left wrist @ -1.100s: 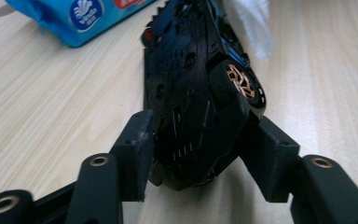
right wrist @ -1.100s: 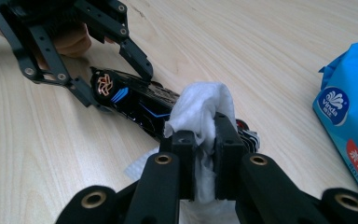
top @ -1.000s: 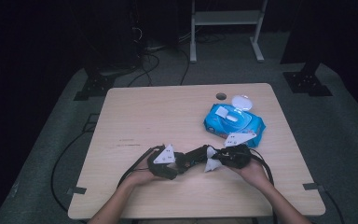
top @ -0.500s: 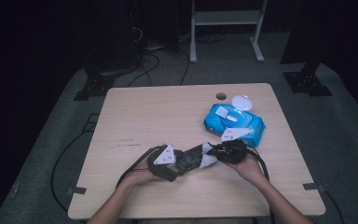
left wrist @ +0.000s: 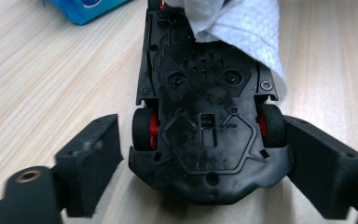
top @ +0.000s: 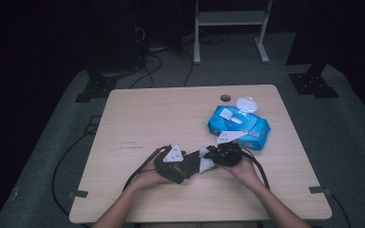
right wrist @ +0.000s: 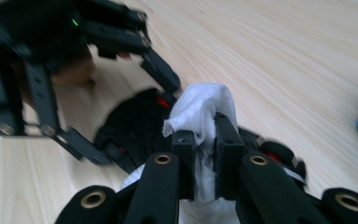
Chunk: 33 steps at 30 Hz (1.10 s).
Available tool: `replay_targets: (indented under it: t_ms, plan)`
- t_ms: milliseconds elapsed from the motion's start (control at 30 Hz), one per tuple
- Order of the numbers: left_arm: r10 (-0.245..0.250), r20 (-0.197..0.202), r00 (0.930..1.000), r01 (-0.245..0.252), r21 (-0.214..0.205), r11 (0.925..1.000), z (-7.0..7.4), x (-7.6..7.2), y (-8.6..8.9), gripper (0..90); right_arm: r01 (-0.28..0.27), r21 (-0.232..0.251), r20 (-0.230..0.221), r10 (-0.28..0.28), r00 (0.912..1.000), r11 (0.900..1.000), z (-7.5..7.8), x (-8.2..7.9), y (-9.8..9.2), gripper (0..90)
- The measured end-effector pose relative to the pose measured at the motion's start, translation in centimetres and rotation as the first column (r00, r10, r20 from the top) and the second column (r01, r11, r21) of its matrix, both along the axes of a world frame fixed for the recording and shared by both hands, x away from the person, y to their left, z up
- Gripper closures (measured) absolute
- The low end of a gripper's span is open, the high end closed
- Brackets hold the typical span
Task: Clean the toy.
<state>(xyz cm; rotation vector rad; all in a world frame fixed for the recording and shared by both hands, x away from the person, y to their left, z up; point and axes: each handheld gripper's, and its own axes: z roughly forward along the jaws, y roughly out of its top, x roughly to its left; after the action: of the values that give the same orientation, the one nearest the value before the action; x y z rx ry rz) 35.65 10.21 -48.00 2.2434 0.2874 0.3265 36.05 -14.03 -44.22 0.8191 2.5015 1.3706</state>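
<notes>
A black toy car [left wrist: 208,126] lies upside down on the light wooden table [top: 157,118], its moulded underside and red-hubbed wheels facing up, near the table's front edge between the person's two hands. The left gripper [left wrist: 205,163] straddles the car's end: its jaws have just been opening, and in the left gripper view one black pad [left wrist: 91,161] stands clear of the wheel beside it, while the other pad sits just beside the opposite wheel, with contact there hard to judge, so the car rests between the jaws without being pinched. The right gripper [right wrist: 204,154] is closed tight on a white wet wipe [right wrist: 205,112], which bunches up above its jaws and hangs below them; the wipe lies against the far end of the car, draped over one side of its underside. In the high view both grippers meet over the car, the left gripper [top: 173,164] to the left and the right gripper [top: 218,156] to the right. A blue pack of wet wipes [top: 237,124] with its round white lid flipped open lies farther back on the table, beyond the right hand [top: 244,171].
</notes>
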Motion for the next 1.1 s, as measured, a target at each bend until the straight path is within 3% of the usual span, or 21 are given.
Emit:
replay_targets:
  t_ms: [133,233,333,433,533,633,800,967,1100]
  plan:
    - [0.000,0.003,1.0000,0.000,0.006,1.0000,-0.1,0.1,0.0,21.3,-0.032,-0.002,0.001,0.032,0.9995,0.9995,0.0,0.3,1.4,80.1]
    - [-0.008,0.007,0.9999,0.008,0.003,1.0000,0.0,0.1,0.0,21.5,-0.049,-0.052,-0.021,0.048,0.9986,0.9975,-0.3,0.6,1.9,65.9]
    - [-0.014,0.008,0.9999,0.014,-0.001,0.9999,0.1,0.1,0.1,21.8,-0.048,-0.064,-0.029,0.047,0.9985,0.9967,0.1,0.7,1.5,53.5]
    - [-0.015,0.009,0.9998,0.015,0.000,0.9999,0.0,0.1,0.1,21.8,-0.042,-0.075,0.015,0.043,0.9989,0.9963,0.9,0.4,0.9,49.1]
    - [-0.017,0.014,0.9997,0.017,-0.001,0.9998,0.1,0.0,0.0,21.8,-0.041,-0.090,0.048,0.046,0.9978,0.9951,1.2,0.2,0.7,49.9]
    - [-0.016,0.003,0.9999,0.017,-0.008,0.9998,0.1,0.1,0.1,21.8,-0.063,-0.096,0.084,0.071,0.9939,0.9934,1.2,-0.2,1.1,58.4]
    - [-0.011,-0.005,0.9999,0.011,-0.011,0.9999,0.1,0.2,0.2,21.6,-0.093,-0.148,0.067,0.103,0.9924,0.9847,0.0,-0.5,2.1,71.0]
    - [0.031,-0.033,0.9990,-0.032,-0.020,0.9993,0.1,0.7,0.4,15.9,-0.094,-0.128,0.059,0.102,0.9930,0.9873,-0.5,-0.4,2.0,78.1]
    - [0.037,-0.064,0.9973,-0.037,0.015,0.9992,-0.2,0.8,0.3,15.4,-0.086,-0.096,0.039,0.090,0.9951,0.9917,-0.8,-0.3,1.6,79.3]
